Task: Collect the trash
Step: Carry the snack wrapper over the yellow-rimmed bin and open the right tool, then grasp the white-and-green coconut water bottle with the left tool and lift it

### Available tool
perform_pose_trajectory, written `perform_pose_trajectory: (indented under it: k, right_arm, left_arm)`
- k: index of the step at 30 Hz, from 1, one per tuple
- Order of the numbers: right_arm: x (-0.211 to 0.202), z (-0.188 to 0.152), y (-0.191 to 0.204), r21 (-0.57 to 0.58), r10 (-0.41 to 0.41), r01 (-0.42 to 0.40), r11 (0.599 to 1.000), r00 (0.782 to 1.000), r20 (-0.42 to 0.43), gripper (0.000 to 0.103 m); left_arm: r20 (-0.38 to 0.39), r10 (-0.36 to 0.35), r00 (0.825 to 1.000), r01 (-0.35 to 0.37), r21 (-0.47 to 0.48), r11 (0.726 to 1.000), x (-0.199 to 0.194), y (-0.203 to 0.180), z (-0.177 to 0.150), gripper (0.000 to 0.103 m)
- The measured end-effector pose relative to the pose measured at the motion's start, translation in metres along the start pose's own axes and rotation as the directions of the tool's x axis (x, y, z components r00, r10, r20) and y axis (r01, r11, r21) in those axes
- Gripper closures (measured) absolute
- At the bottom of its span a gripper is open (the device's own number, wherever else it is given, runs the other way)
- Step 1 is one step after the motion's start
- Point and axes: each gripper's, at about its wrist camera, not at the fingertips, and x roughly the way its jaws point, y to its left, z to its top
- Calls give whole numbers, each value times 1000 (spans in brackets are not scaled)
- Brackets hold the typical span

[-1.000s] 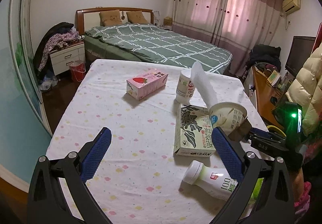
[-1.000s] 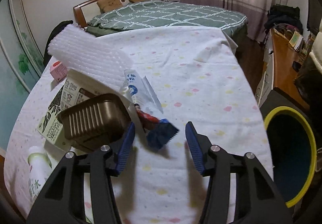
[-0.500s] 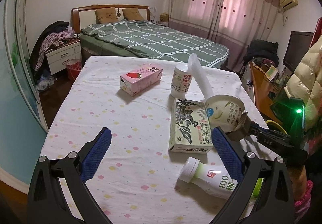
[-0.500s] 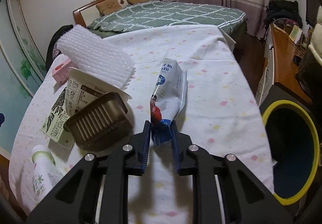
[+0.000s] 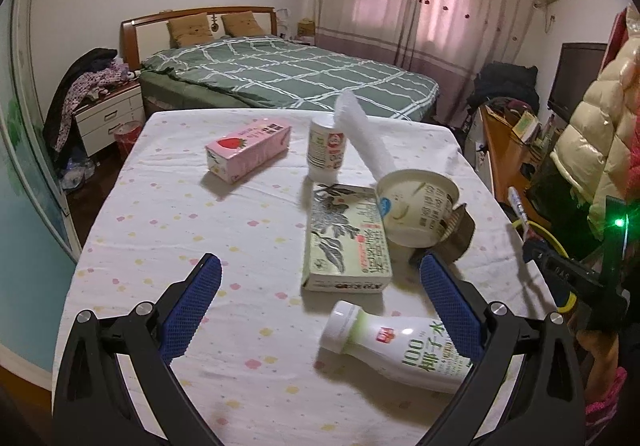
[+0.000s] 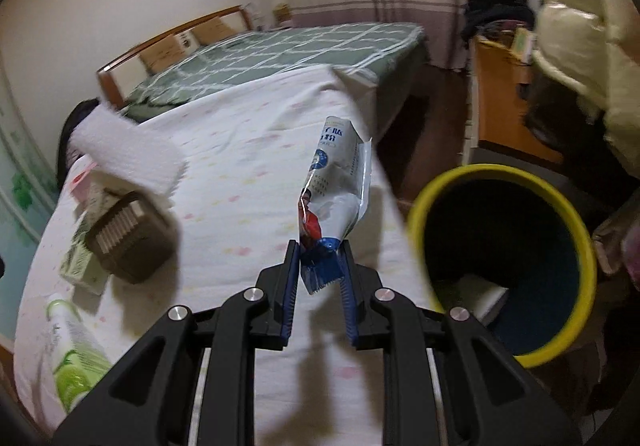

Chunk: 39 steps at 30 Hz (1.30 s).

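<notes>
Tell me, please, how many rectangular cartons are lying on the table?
2: a pink strawberry carton toward the far left, and a green-and-white carton right of centre beside the yogurt cup. Others could be hidden.

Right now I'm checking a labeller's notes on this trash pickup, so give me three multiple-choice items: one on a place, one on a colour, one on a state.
1. Where does the bin sit relative to the table?
A. on it
B. beside its right edge, lower down
C. behind the bed

2. What colour is the bin's rim?
A. yellow
B. red
C. white

3. What is the right gripper doing?
A. open over the bin
B. shut on nothing
C. shut on the snack wrapper

Answers:
1 B, the right wrist view shows the bin's mouth beyond and below the tablecloth's right edge.
2 A, a yellow band rings its dark interior.
3 C, both blue fingers press the wrapper's crimped blue end, and it stands up clear of the cloth.
</notes>
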Motion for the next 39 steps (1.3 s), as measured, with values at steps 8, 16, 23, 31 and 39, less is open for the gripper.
perform_pose_trajectory:
  k: [8, 16, 23, 31, 39]
  right_arm:
    - [-11, -2, -51, 104, -158, 153, 983, 986, 44, 84]
    - [-19, -3, -79, 203, -218, 199, 959, 973, 72, 84]
    - [-20, -3, -98, 286, -242, 216, 934, 968, 58, 82]
    - [-23, -7, -104, 314, -279, 245, 917, 958, 70, 49]
    - [-25, -7, -99, 309, -280, 244, 919, 957, 76, 45]
  left_arm:
    - [-22, -27, 999, 28, 35, 999, 5, -20, -6, 5]
    - [-41, -62, 997, 65, 73, 995, 7, -44, -15, 5]
    - [-68, -91, 994, 101, 172, 980, 5, -80, -32, 5]
    - [-95, -81, 992, 102, 243, 965, 8, -99, -46, 5]
    - [-114, -50, 992, 80, 273, 959, 16, -103, -56, 5]
